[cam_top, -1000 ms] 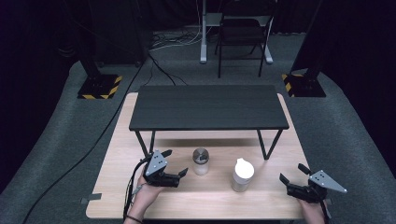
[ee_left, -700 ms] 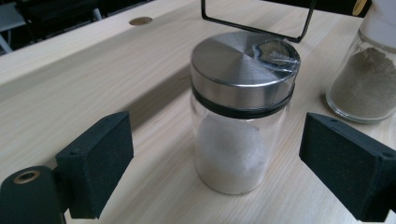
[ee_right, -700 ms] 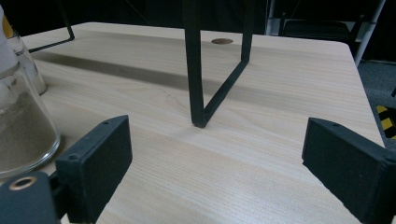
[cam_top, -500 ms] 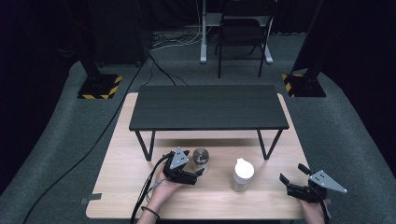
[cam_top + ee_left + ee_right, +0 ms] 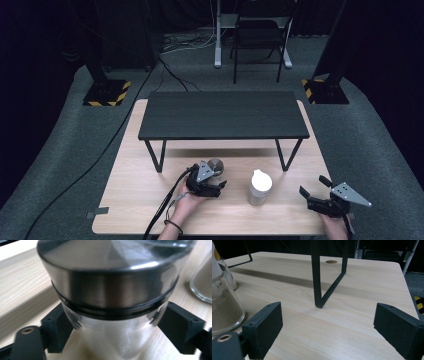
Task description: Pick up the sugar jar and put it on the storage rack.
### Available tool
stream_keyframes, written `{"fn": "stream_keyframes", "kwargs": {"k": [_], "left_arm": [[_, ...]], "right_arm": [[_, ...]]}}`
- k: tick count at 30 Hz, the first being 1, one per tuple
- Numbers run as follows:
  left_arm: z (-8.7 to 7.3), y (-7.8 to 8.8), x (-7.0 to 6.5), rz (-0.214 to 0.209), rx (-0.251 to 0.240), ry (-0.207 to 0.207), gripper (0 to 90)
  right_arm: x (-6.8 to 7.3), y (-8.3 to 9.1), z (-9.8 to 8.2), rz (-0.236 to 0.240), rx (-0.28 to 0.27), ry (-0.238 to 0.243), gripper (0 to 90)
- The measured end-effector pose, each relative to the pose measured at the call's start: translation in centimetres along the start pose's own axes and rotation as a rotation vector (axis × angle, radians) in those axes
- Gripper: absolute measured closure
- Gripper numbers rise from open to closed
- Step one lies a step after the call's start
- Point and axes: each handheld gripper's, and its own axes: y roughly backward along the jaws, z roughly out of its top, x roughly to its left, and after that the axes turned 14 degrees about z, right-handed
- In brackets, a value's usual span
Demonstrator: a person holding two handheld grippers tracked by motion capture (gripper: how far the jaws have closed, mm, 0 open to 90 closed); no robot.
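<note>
the left claw (image 5: 214,181) has just been closing and now clenches the clear glass shaker with a steel lid (image 5: 110,290), standing on the pale wooden tabletop (image 5: 135,200). the right claw (image 5: 314,189) rests released, well apart.

Dark room, grey carpet floor (image 5: 75,150); black chair (image 5: 257,35) behind, perhaps stand bases with hazard stripes (image 5: 106,94)

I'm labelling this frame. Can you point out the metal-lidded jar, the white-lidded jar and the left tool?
metal-lidded jar (image 5: 110,287): left gripper view, lid's side band.
white-lidded jar (image 5: 260,181): high view, white lid.
left tool (image 5: 216,176): high view, between its fingertips at the jar.
</note>
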Motion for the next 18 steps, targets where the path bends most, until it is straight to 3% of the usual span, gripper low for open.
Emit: {"fn": "stream_keyframes", "kwargs": {"k": [2, 11, 18], "left_arm": [[-0.1, 0.0, 0.2, 0.0, -0.003, 0.019, 29.2], [-0.5, 0.2, 0.3, -0.006, -0.021, 0.027, 30.0], [-0.3, 2.0, 1.3, -0.015, -0.082, 0.058, 30.1]], "right_arm": [[0.0, 0.0, 0.0, 0.001, 0.001, 0.0, 7.8], [0.0, 0.1, 0.0, 0.001, 0.0, -0.002, 7.9], [0.0, 0.0, 0.0, 0.0, 0.001, -0.001, 7.9]]}}
